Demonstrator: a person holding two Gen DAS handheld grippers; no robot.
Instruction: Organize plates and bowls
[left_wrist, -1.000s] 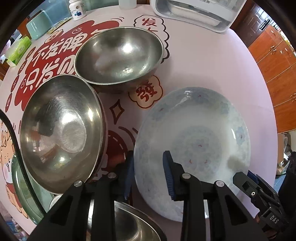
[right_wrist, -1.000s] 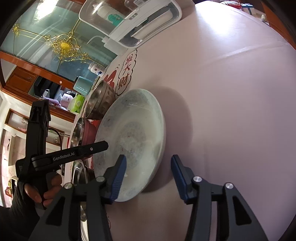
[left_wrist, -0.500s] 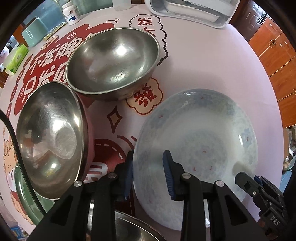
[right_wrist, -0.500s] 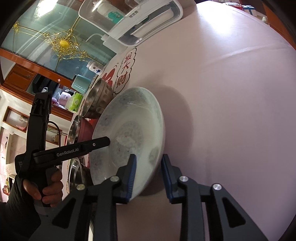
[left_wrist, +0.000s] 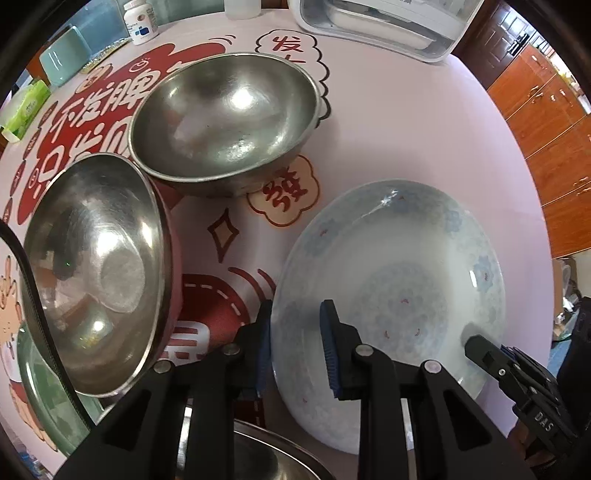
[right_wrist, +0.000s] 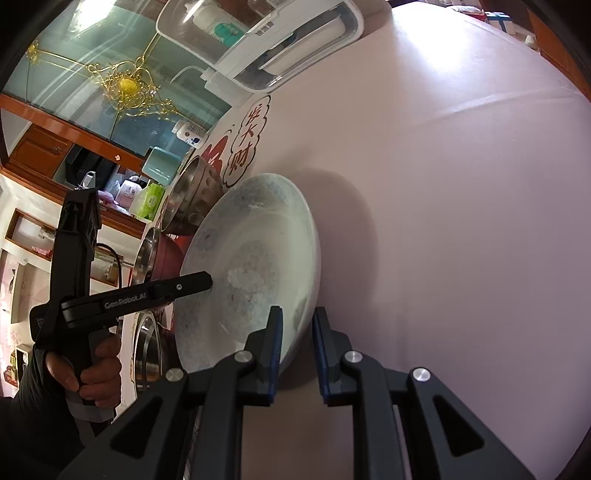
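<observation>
Two hand-held grippers bracket the pale blue-patterned plate (left_wrist: 391, 295) on the pink surface (left_wrist: 406, 122). Left hand-held gripper (left_wrist: 295, 343) straddles the plate's near-left rim, one finger outside, one inside, blue pads narrowly spread; contact unclear, cannot tell whether it grips. Right hand-held gripper (right_wrist: 297, 354) straddles the plate's opposite rim, pads narrowed from the wide spread a second ago, a sliver of gap remaining; grip likewise cannot be told. Bare hand (right_wrist: 94, 373) holds the left tool's handle. Left of the plate: two steel bowls, one upright (left_wrist: 225, 122), one red-sided and tilted (left_wrist: 96, 273). Plate's far rim appears raised versus the earlier frame.
</observation>
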